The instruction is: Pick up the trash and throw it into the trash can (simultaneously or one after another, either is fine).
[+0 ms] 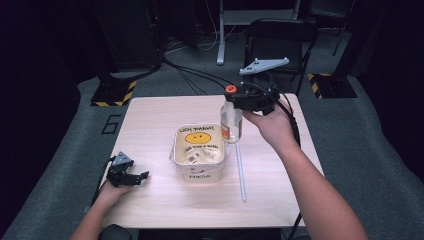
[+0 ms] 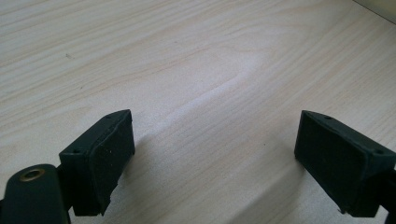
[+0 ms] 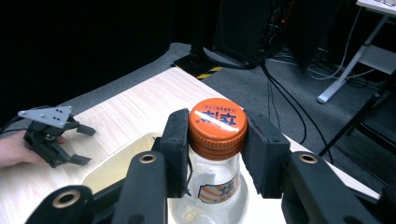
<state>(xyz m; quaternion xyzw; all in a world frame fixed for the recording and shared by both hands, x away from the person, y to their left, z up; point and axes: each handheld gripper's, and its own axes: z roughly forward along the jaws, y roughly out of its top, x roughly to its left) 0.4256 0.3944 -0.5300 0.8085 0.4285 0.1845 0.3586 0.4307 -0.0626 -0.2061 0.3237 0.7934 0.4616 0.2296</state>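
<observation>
Right gripper (image 1: 239, 98) clamped on neck of clear glass bottle with orange cap (image 1: 231, 120), centre-right of high view, above white smiley-face tub (image 1: 198, 148); left gripper (image 1: 134, 176) lower left, jaws wide, empty

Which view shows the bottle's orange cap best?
The right gripper view: the orange cap sits close and sharp between that gripper's black jaws, its printed top readable. In the high view the cap is a tiny orange dot atop the clear bottle, beside the yellow tub. The left gripper view looks at bare table.
</observation>
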